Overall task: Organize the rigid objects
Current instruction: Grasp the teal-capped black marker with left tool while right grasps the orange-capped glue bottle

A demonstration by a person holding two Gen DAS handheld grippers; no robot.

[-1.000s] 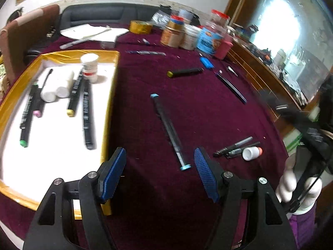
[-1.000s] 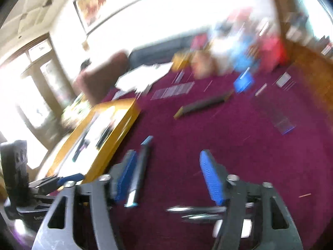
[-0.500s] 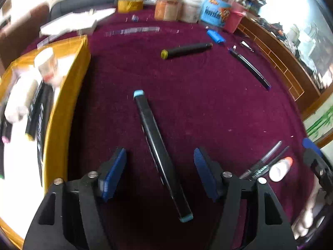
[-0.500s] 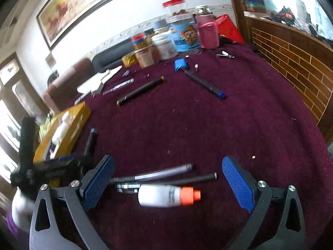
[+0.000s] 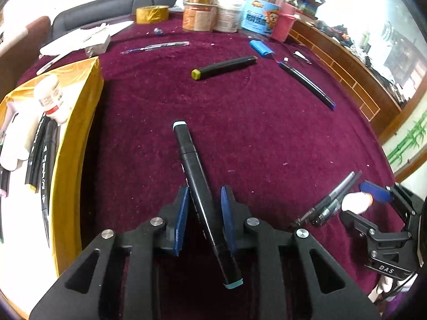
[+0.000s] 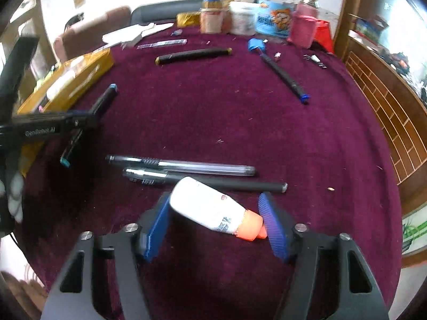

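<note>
A black marker with teal caps (image 5: 190, 160) lies on the maroon cloth and runs back between the blue pads of my left gripper (image 5: 204, 194). The jaws are closing and both pads touch its barrel. A white glue bottle with an orange cap (image 6: 202, 205) sits crosswise in my right gripper (image 6: 214, 213). Those jaws are closing too, with one pad on the bottle's base and the other on its cap. The gold-walled tray (image 5: 77, 133) at the left holds several black markers and white bottles.
Two pens (image 6: 181, 165) lie just beyond the glue bottle. Farther back are a yellow-capped black marker (image 5: 224, 66), a blue-tipped black pen (image 5: 307, 82), a blue lighter (image 5: 261, 46), a tape roll (image 5: 152, 13) and jars (image 5: 226, 13). The table's wooden rim (image 5: 355, 85) curves along the right.
My left gripper moved forward and down over the teal-capped marker and narrowed onto it. My right gripper dropped to the glue bottle and its wide jaws came in against both ends.
</note>
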